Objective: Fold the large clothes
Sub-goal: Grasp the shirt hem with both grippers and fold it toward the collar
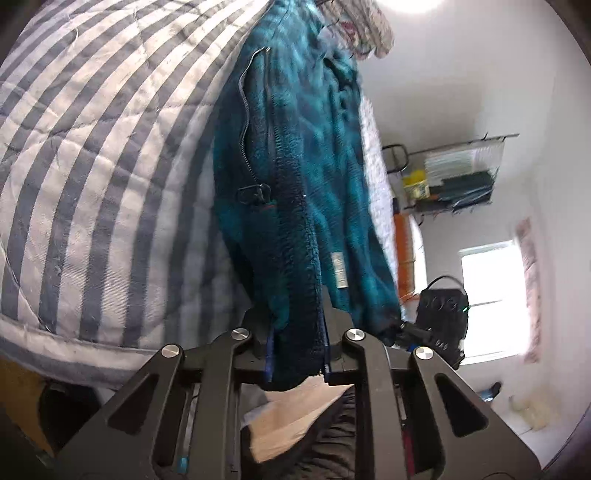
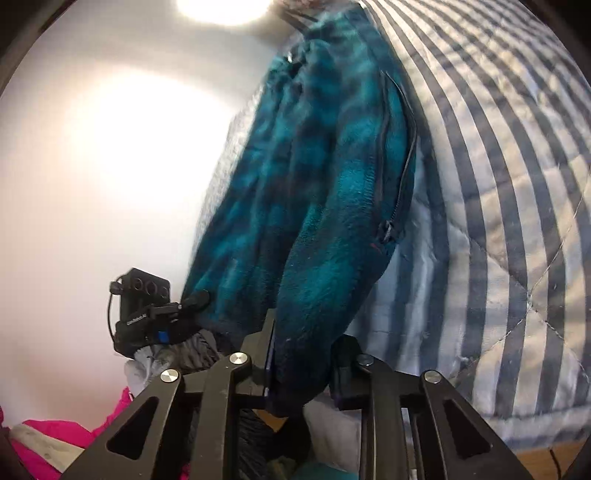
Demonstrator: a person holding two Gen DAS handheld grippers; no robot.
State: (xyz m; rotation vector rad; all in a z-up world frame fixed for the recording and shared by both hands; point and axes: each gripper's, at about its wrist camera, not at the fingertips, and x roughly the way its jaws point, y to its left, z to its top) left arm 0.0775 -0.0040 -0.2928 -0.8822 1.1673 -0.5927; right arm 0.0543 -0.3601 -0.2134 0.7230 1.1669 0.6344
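Observation:
A teal plaid fleece jacket [image 1: 295,155] with a dark zipper hangs stretched between both grippers, lifted off the striped quilt [image 1: 92,147]. My left gripper [image 1: 295,332] is shut on one bottom corner of the jacket's hem. My right gripper [image 2: 301,354] is shut on the other corner of the jacket [image 2: 314,184]. Each gripper shows in the other's view, the right one in the left wrist view [image 1: 439,321] and the left one in the right wrist view [image 2: 147,317]. The far end of the jacket still trails on the quilt [image 2: 498,166].
The blue-and-white striped quilt covers the bed. A pink garment [image 2: 55,435] and grey clothes [image 2: 155,365] lie below. A wall shelf with books [image 1: 458,173], a bright window [image 1: 491,299] and a patterned pillow [image 1: 369,29] are beyond.

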